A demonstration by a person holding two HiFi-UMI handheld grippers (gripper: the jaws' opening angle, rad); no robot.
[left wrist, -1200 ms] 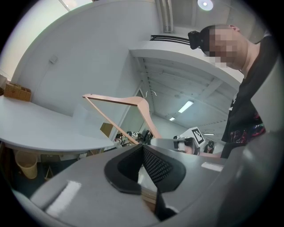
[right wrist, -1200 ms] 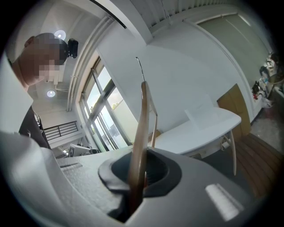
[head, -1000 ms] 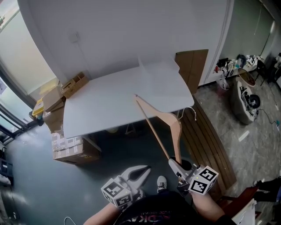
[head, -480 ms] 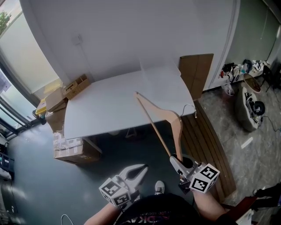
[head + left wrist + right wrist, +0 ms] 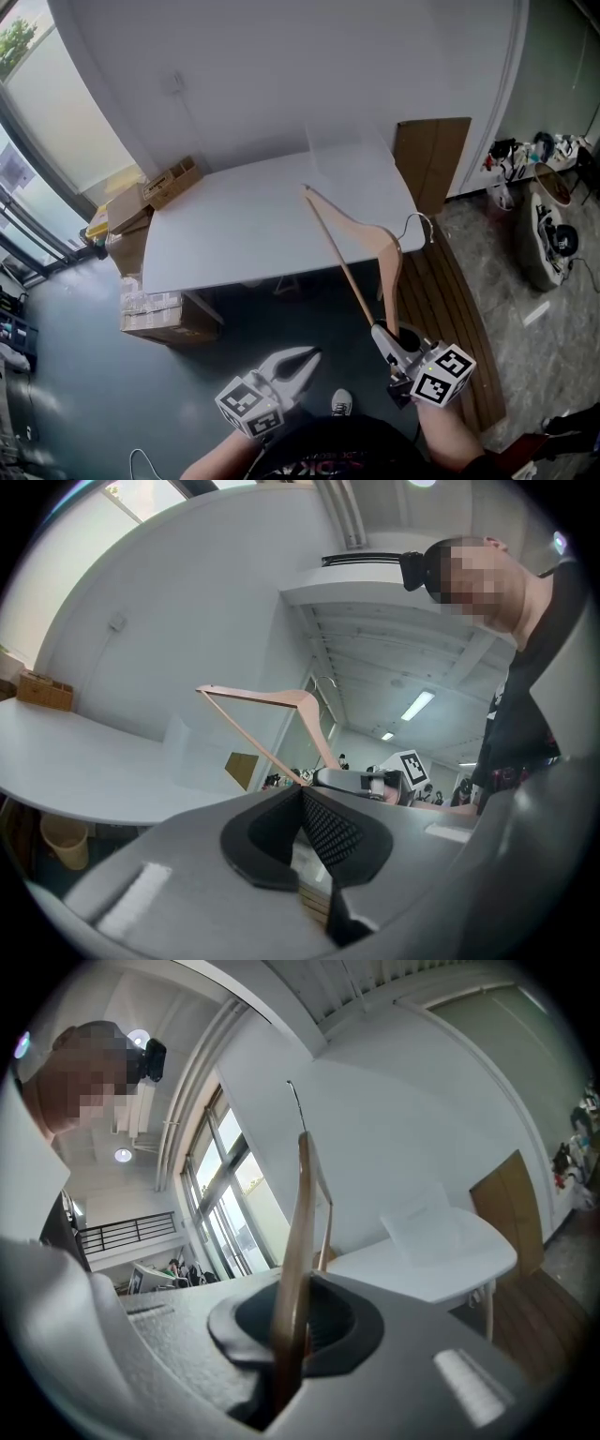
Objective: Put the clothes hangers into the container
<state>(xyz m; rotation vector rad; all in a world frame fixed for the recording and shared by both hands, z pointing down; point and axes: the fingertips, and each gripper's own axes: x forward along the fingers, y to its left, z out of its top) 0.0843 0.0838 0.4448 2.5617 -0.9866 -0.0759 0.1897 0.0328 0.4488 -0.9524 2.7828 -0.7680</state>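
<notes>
A light wooden clothes hanger (image 5: 391,281) with a wire hook is held up in the air, and my right gripper (image 5: 383,334) is shut on the end of one of its arms. Its far tip reaches over the white table (image 5: 225,225) toward a clear plastic container (image 5: 342,155) at the table's back right. In the right gripper view the hanger (image 5: 298,1232) rises straight out of the pinching jaws, with the container (image 5: 427,1232) beyond. My left gripper (image 5: 298,361) hangs low on the left, shut and empty. From the left gripper view the hanger (image 5: 272,697) shows ahead.
Cardboard boxes (image 5: 155,319) stand under and beside the table's left end. A brown board (image 5: 427,159) leans on the wall right of the table. A slatted wooden panel (image 5: 445,309) lies on the floor, with clutter (image 5: 548,230) further right.
The hanger and my right gripper have shifted slightly right and further out over the table's right part. The grip is unchanged. My left gripper has stayed low.
</notes>
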